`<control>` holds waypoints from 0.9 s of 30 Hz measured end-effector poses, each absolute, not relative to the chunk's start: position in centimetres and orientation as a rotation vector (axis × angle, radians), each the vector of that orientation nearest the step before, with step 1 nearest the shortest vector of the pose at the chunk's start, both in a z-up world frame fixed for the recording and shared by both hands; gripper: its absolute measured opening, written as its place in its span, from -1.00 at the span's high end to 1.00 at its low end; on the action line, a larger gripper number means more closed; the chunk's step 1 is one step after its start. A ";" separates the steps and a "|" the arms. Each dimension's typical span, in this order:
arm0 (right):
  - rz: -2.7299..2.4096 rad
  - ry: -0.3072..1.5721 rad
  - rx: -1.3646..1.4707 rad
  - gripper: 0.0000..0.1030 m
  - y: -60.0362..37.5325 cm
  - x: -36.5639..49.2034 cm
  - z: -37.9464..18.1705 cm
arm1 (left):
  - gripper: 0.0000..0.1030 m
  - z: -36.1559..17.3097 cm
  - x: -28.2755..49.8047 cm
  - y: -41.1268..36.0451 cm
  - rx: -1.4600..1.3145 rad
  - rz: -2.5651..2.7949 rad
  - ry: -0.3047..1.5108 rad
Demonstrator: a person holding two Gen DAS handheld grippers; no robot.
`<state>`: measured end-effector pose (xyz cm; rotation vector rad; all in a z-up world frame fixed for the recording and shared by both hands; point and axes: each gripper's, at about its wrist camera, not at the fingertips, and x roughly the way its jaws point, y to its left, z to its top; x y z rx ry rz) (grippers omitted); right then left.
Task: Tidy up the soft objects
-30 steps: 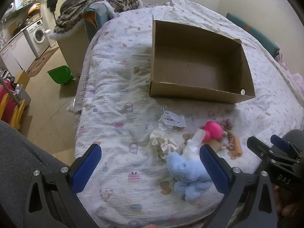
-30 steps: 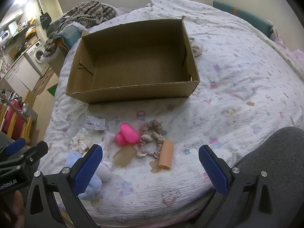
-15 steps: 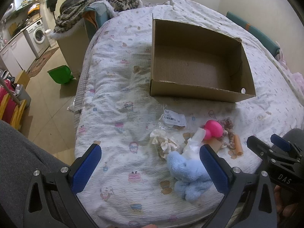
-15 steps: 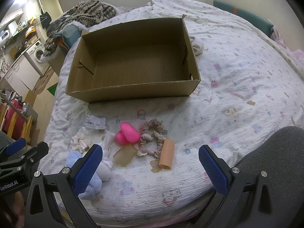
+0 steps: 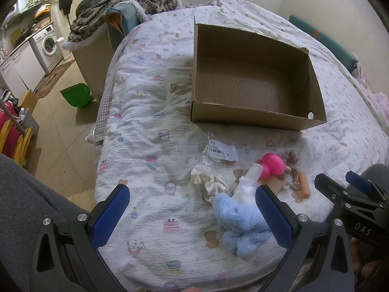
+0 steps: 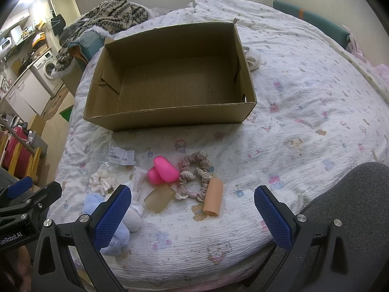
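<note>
An open cardboard box (image 5: 255,119) (image 6: 170,119) lies empty on the bed. In front of it lies a cluster of soft things: a pale blue plush (image 5: 240,221) (image 6: 93,200), a cream scrunchie (image 5: 210,181) (image 6: 102,182), a pink squishy toy (image 5: 271,165) (image 6: 163,170), a dusty-pink lace scrunchie (image 6: 194,175) (image 5: 290,164), an orange tube (image 6: 214,200) (image 5: 304,187) and a tan translucent piece (image 6: 159,197). My left gripper (image 5: 193,215) is open and empty, low before the plush. My right gripper (image 6: 192,215) is open and empty, near the orange tube.
A clear bag with a barcode label (image 5: 220,152) (image 6: 120,158) lies by the box. A white cloth (image 6: 252,58) sits behind the box's right corner. The bed's left edge drops to a floor with a green bin (image 5: 75,95) and a blanket pile (image 5: 121,2).
Both grippers have shifted only slightly; the view has drifted a little. Nothing on the bed has moved.
</note>
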<state>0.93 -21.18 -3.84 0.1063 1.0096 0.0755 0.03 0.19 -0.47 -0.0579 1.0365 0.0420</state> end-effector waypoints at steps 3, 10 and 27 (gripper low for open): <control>0.076 1.010 0.106 -1.00 -21.2 0.9 -3.9 | -1.00 -0.5 0.0 0.2 -0.058 0.041 1.036; 0.075 1.011 0.107 -1.00 -21.2 1.0 -3.9 | -1.00 -0.5 0.0 0.2 -0.059 0.042 1.036; 0.076 1.010 0.105 -1.00 -21.1 1.0 -3.8 | -1.00 -0.6 -0.1 -0.5 -0.040 0.026 1.039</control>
